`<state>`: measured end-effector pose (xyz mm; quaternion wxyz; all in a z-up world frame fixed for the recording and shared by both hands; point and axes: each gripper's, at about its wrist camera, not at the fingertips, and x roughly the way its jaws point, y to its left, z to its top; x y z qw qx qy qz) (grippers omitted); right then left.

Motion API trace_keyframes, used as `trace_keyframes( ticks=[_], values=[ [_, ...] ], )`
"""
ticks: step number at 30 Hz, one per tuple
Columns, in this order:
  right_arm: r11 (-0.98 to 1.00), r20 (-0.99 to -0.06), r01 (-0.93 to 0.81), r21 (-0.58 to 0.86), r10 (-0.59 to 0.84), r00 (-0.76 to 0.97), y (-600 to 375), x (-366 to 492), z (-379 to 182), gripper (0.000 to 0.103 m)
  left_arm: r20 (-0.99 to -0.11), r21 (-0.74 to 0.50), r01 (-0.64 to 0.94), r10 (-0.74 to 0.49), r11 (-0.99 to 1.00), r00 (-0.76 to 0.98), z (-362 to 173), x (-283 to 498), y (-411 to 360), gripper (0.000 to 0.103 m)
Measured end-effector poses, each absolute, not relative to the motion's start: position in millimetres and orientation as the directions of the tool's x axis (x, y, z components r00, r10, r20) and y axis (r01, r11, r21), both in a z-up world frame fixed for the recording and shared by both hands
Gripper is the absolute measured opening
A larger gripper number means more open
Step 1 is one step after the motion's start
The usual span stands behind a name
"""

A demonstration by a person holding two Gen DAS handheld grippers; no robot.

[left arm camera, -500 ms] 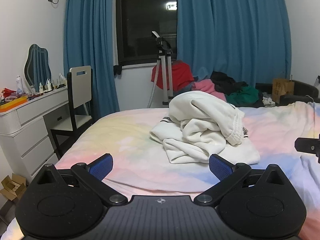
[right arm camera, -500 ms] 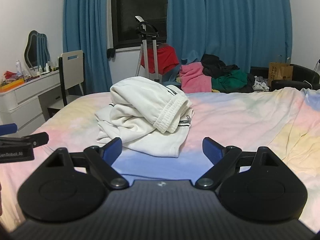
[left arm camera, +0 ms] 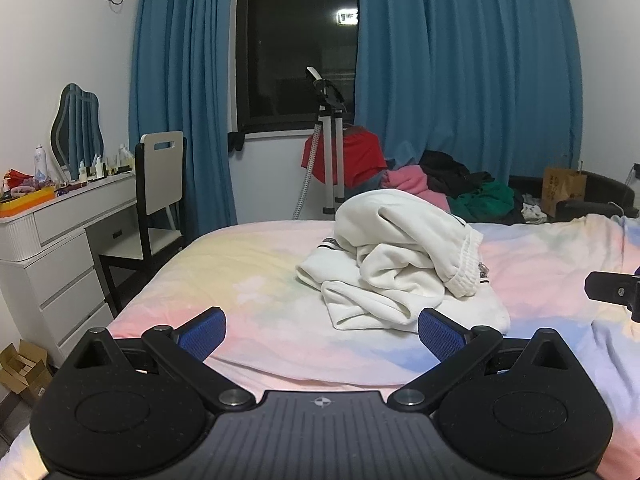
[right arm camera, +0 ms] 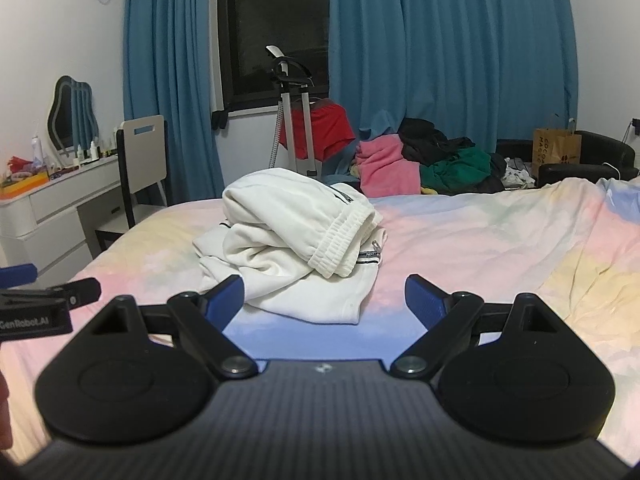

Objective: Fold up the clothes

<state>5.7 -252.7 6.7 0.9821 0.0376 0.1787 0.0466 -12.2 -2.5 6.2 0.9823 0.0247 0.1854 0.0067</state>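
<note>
A crumpled white garment [left arm camera: 404, 264] with an elastic waistband lies in a heap on the pastel bedsheet [left arm camera: 256, 280]; it also shows in the right wrist view [right arm camera: 296, 248]. My left gripper [left arm camera: 322, 330] is open and empty, held above the bed's near edge, short of the heap. My right gripper [right arm camera: 324, 300] is open and empty, just in front of the heap. Each gripper shows at the edge of the other's view, the right one [left arm camera: 612, 290] and the left one [right arm camera: 44, 300].
A white dresser [left arm camera: 52, 248] with bottles and a chair [left arm camera: 156, 204] stand left of the bed. A garment steamer stand [left arm camera: 330, 140] and a pile of coloured clothes [left arm camera: 452, 184] lie behind the bed. A paper bag [left arm camera: 562, 190] sits on a dark sofa at right.
Both views show the scene almost unchanged; the grippers have shifted only slightly and remain open.
</note>
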Motion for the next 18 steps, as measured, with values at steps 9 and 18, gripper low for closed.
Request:
trace_keyframes(
  ticks=[9, 18],
  values=[
    [0.992, -0.342, -0.077, 0.099, 0.107, 0.934, -254.6, 1.8, 10.0, 0.089, -0.365, 0.055, -0.028, 0.047, 0.998, 0.93, 2.6, -11.9, -1.7, 0.103],
    [0.995, -0.321, -0.071, 0.074, 0.091, 0.943, -253.8, 0.8, 10.6, 0.089, -0.366, 0.047, -0.026, 0.042, 0.999, 0.93, -2.1, -10.4, -1.8, 0.103]
  ],
)
